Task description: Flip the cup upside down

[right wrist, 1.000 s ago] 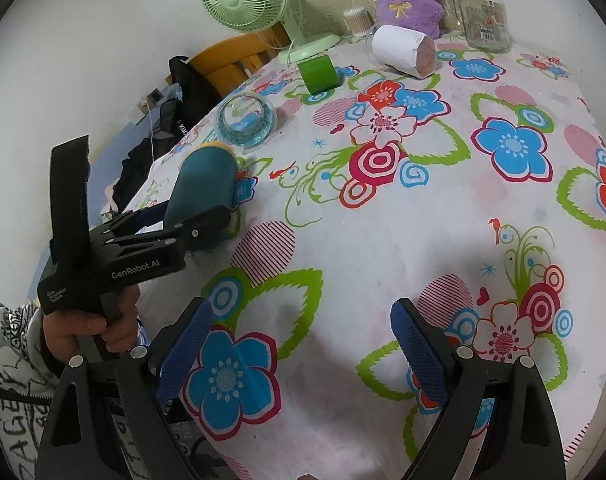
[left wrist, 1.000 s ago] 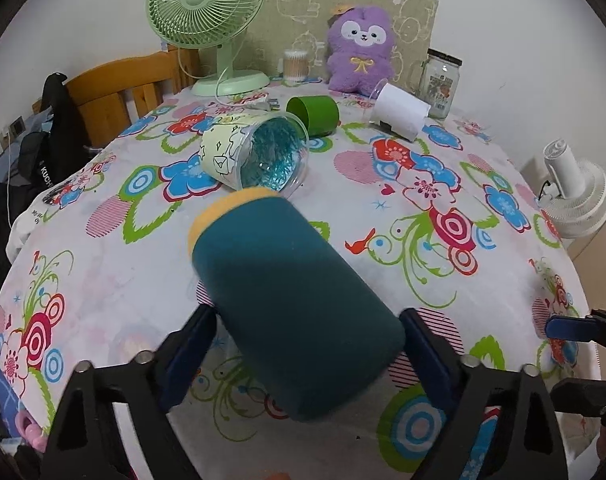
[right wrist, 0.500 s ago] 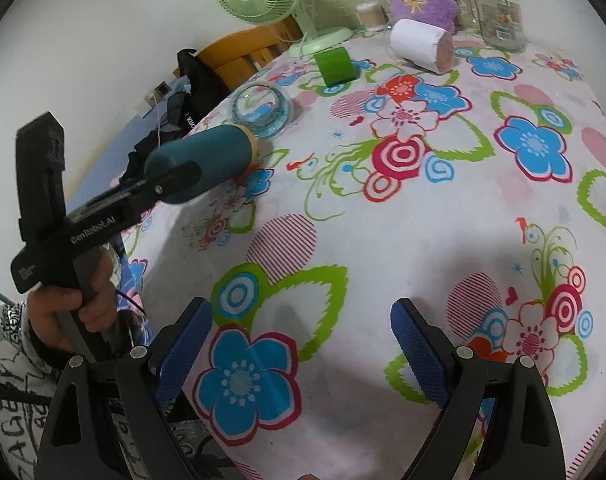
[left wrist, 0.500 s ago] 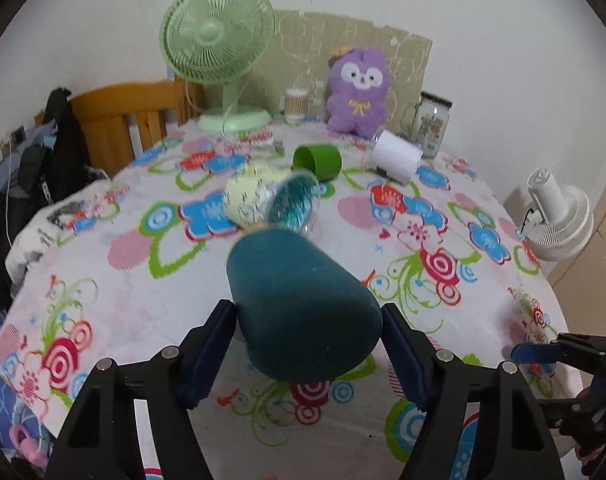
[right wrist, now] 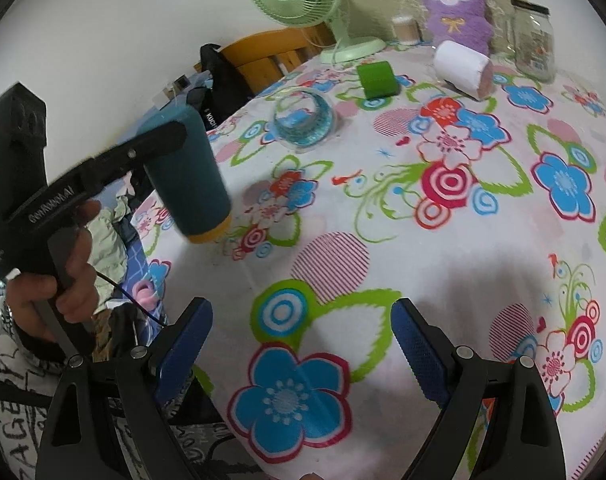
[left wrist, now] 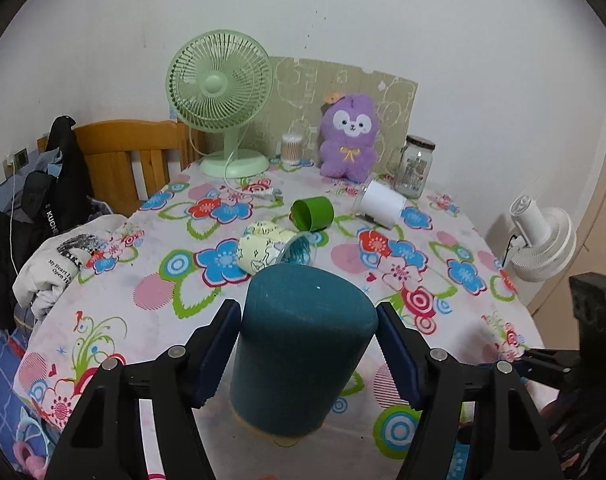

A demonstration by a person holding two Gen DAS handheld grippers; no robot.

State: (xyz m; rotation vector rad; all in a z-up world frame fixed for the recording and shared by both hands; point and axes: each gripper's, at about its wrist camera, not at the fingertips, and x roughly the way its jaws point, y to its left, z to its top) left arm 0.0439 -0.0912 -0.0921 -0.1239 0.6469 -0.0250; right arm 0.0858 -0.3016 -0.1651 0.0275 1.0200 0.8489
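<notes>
A teal cup with a yellow rim (left wrist: pixel 299 352) is clamped between the blue pads of my left gripper (left wrist: pixel 307 354). It hangs upside down and slightly tilted, its closed base up and its yellow rim (right wrist: pixel 207 236) down, a little above the floral tablecloth (left wrist: pixel 383 264). The right wrist view shows the cup (right wrist: pixel 187 176) held at the table's left edge. My right gripper (right wrist: pixel 303 344) is open and empty over the near part of the table.
A clear cup with a yellowish sleeve (left wrist: pixel 275 250), a green cup (left wrist: pixel 313 213) and a white cup (left wrist: pixel 379 202) lie on their sides farther back. A green fan (left wrist: pixel 219 92), a purple plush (left wrist: pixel 349 138) and a glass jar (left wrist: pixel 415 166) stand along the wall. A wooden chair (left wrist: pixel 123 152) is at left.
My left gripper has lifted and rotated the teal cup from lying on its side, rim away, to rim down. The right gripper has barely moved.
</notes>
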